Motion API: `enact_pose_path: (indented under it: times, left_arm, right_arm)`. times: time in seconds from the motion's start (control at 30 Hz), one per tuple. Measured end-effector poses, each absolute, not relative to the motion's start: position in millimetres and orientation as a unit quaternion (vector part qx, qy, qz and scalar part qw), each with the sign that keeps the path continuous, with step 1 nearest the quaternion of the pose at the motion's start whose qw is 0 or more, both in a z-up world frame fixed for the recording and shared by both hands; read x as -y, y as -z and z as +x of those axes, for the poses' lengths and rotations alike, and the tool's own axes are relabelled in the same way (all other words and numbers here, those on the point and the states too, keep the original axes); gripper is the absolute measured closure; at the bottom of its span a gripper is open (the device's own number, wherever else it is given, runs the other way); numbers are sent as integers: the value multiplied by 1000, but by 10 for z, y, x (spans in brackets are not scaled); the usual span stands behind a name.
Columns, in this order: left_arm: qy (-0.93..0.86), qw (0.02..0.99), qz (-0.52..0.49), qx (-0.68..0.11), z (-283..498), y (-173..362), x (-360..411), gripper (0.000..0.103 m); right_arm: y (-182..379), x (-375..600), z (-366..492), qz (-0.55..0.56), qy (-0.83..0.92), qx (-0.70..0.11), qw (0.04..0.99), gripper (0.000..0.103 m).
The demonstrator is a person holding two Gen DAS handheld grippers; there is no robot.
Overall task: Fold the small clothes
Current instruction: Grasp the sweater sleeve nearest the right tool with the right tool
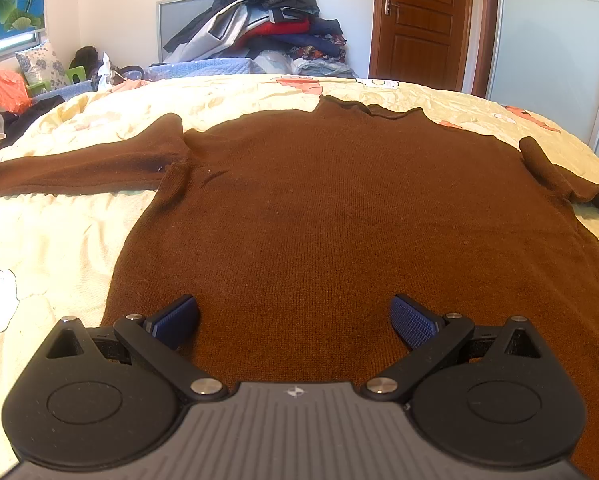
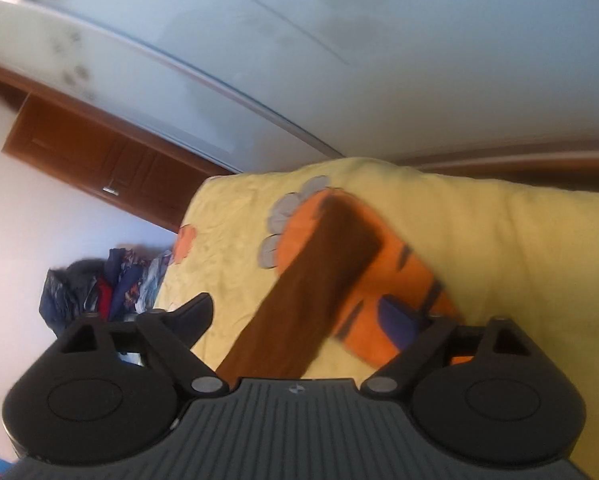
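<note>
A brown knitted sweater (image 1: 339,200) lies flat on the pale yellow quilt (image 1: 51,240), collar at the far side and both sleeves spread outward. My left gripper (image 1: 293,308) hovers just above the sweater's near hem, open, blue pads wide apart with nothing between them. The right wrist view is blurred and tilted. In it one brown sleeve (image 2: 331,264) runs from under the camera across the quilt (image 2: 499,248) over an orange tiger print. My right gripper (image 2: 297,308) stands open astride that sleeve, and its fingers do not touch the cloth.
A heap of clothes (image 1: 267,20) is piled beyond the bed's far edge. A wooden door (image 1: 419,20) and a pale sliding wardrobe (image 1: 555,60) stand at the right. An orange bag (image 1: 1,88) and dark garments lie off the bed's left side.
</note>
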State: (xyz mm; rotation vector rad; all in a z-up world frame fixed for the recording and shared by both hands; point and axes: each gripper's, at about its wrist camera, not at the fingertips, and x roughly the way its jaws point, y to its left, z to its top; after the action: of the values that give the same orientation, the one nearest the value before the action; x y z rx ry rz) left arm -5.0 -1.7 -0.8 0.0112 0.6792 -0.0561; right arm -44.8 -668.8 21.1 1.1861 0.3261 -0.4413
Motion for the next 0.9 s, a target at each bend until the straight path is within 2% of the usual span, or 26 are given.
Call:
enact_pose_path:
  times: [0.13, 0.23, 0.37, 0.4, 0.5, 0.6, 0.7, 0.8, 0.83, 0.87, 0.9]
  left_arm:
    - [27, 942, 7, -333, -54, 5, 21, 0]
    - [27, 942, 6, -333, -56, 5, 21, 0]
    - [27, 943, 5, -333, -58, 3, 19, 0]
    - [28, 943, 4, -333, -57, 2, 17, 0]
    - [29, 943, 0, -332, -57, 0, 6, 0]
    - [30, 943, -3, -331, -59, -1, -5, 0]
    - [30, 943, -5, -331, -60, -1, -4, 0]
    - [32, 943, -7, -330, -60, -4, -14, 0]
    - [33, 943, -9, -330, -63, -8, -24, 0]
    - [36, 944, -13, -329, -66, -12, -40, 0]
    - [41, 944, -21, -328, -70, -22, -69, 0]
  right_arm:
    - [-139, 6657, -352, 545, 196, -147, 802, 31]
    - [-82, 6658, -263, 536, 199, -150, 806, 47]
    - [-52, 6712, -103, 530, 221, -165, 802, 88]
    - [-46, 6708, -90, 527, 226, -164, 802, 89]
    - [-178, 6555, -73, 506, 231, -146, 818, 89]
    - [-511, 6001, 110, 452, 168, -132, 866, 89]
    - [-841, 5029, 429, 373, 47, -149, 915, 89]
    - [-968, 3960, 688, 325, -99, -173, 924, 88]
    - [-946, 3648, 761, 318, -138, -189, 919, 84]
    - [-910, 3362, 832, 301, -166, -211, 915, 56]
    - [-861, 3145, 862, 279, -174, -224, 918, 23]
